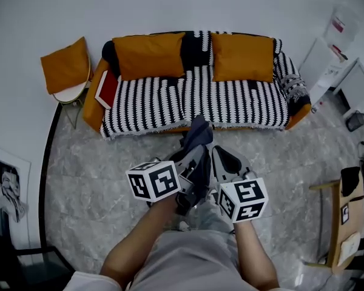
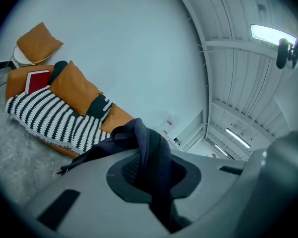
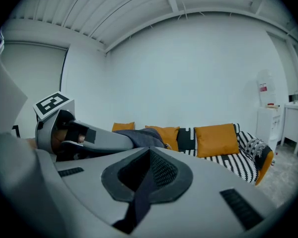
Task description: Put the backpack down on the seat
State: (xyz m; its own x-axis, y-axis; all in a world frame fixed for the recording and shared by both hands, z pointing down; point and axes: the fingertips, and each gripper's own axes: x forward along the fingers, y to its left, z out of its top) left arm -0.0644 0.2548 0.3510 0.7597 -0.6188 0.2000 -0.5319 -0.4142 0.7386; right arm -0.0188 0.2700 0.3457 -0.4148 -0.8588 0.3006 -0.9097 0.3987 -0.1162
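Note:
I stand on the floor in front of the sofa, holding a dark blue-grey backpack (image 1: pixel 197 137) up between both grippers. My left gripper (image 1: pixel 193 165) is shut on a wide dark backpack strap (image 2: pixel 150 155) that loops up over its jaws. The right gripper (image 1: pixel 225 162) is shut on a thin dark strap (image 3: pixel 145 180); backpack fabric (image 3: pixel 139 138) shows beyond it, beside the left gripper. The sofa seat (image 1: pixel 170 102), under a black-and-white striped cover, lies ahead with orange cushions (image 1: pixel 148 54) along its back. Most of the backpack's body is hidden behind the grippers.
A red book (image 1: pixel 107 88) leans at the sofa's left end. A small chair with an orange cushion (image 1: pixel 67 71) stands left of the sofa. White cabinets (image 1: pixel 333 47) and a wooden table (image 1: pixel 340 223) stand on the right, a black chair (image 1: pixel 24 265) at lower left.

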